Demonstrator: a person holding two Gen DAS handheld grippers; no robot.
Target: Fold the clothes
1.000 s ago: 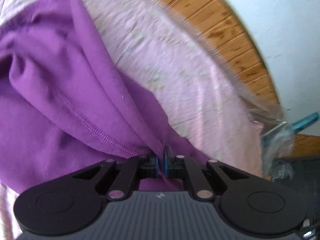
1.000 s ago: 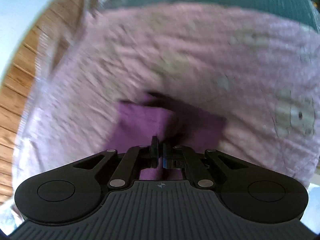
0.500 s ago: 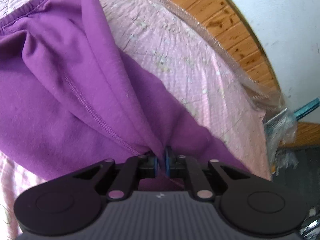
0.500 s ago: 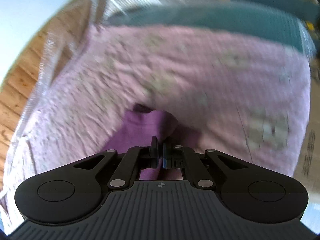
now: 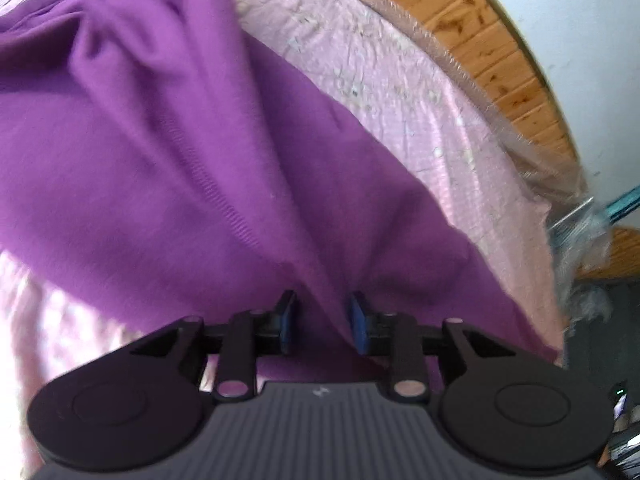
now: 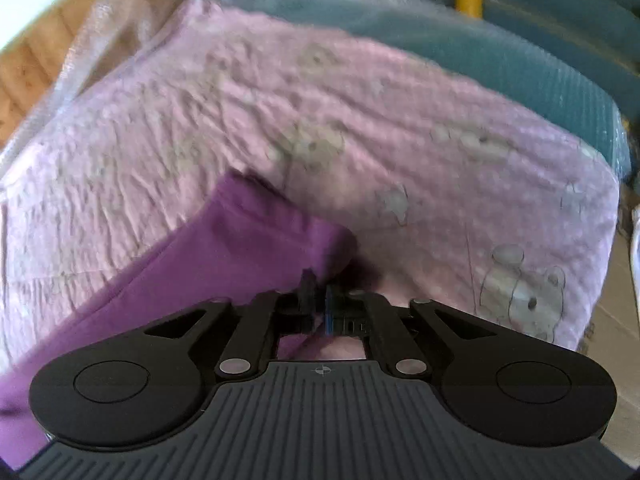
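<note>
Purple top (image 5: 168,152) lay on the pink sheet (image 5: 400,92); your left gripper (image 5: 322,316) had just opened wide, letting go; your right gripper (image 6: 318,300) opened a little; fold dropped.

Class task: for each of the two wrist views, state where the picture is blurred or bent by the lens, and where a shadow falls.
Left wrist view: the purple garment is smeared soft; the wooden panelling curves with the fisheye. Right wrist view: the pink bedsheet and its bear print are blurred; a dark shadow lies beside the garment's corner, just ahead of the hand-held gripper.
</note>
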